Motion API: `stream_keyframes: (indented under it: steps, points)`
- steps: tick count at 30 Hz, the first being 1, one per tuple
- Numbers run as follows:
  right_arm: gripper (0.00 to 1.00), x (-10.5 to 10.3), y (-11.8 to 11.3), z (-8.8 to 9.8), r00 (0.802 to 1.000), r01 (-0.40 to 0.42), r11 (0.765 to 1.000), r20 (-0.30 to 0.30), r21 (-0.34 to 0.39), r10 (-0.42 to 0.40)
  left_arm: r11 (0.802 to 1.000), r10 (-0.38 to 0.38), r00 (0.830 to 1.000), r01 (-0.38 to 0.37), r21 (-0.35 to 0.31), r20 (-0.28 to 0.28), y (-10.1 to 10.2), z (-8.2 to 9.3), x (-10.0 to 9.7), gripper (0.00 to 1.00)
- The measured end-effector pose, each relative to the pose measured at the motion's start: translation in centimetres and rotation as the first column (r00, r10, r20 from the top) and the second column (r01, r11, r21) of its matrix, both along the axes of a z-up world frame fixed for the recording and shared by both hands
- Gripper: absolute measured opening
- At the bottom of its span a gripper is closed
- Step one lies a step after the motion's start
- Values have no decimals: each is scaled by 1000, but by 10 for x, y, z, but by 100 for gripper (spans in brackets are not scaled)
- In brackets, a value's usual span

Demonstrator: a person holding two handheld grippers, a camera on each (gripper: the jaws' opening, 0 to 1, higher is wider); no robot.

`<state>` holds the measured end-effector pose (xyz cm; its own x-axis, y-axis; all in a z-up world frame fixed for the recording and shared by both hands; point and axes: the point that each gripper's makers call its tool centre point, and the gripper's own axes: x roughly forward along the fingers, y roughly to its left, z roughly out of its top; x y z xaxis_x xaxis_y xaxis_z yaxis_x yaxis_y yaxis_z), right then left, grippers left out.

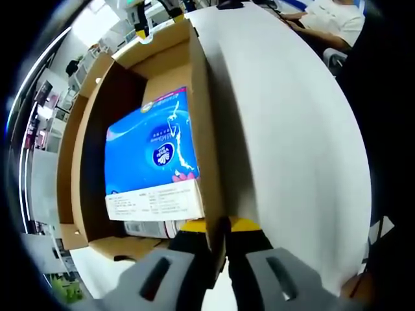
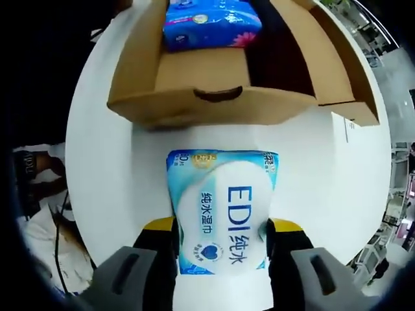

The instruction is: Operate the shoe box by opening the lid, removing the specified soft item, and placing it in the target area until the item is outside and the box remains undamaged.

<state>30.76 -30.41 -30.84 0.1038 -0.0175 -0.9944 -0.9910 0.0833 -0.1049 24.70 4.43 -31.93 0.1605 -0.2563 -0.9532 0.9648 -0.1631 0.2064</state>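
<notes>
The brown cardboard shoe box lies open on the white table. Inside it lies a blue tissue pack with a white label end toward me. My left gripper is shut on the box's near side wall, which runs up between its yellow-tipped jaws. In the right gripper view, my right gripper is shut on a blue-and-white wet wipes pack, held outside the box over the table. Just beyond it stands the box's front wall, with the blue tissue pack behind it.
The round white table spreads wide to the right of the box. The box's opened lid lies flat beside it. A person in white sits at the table's far edge. Another person sits by the rim.
</notes>
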Motion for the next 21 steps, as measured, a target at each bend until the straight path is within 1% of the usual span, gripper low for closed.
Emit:
stream_keyframes:
  steps: [4,7,12,18,21]
  points:
    - [61,3,-1,2,999,29,1000,14,11,-29,1000,1,1000,-1,1,1,0,0,1,6]
    - [66,4,-1,2,999,42,999,19,18,-42,1000,1,1000,-1,1,1,0,0,1,6]
    - [68,0,-1,-1,997,81,996,-1,28,-81,1000,1,1000,-1,1,1,0,0,1,6]
    - [73,1,-3,-6,996,89,996,-4,17,-89,1000,2,1000,-2,1,1,0,0,0,6]
    - [73,3,-3,-14,993,116,993,-11,37,-116,1000,3,1000,-3,1,1,0,0,0,6]
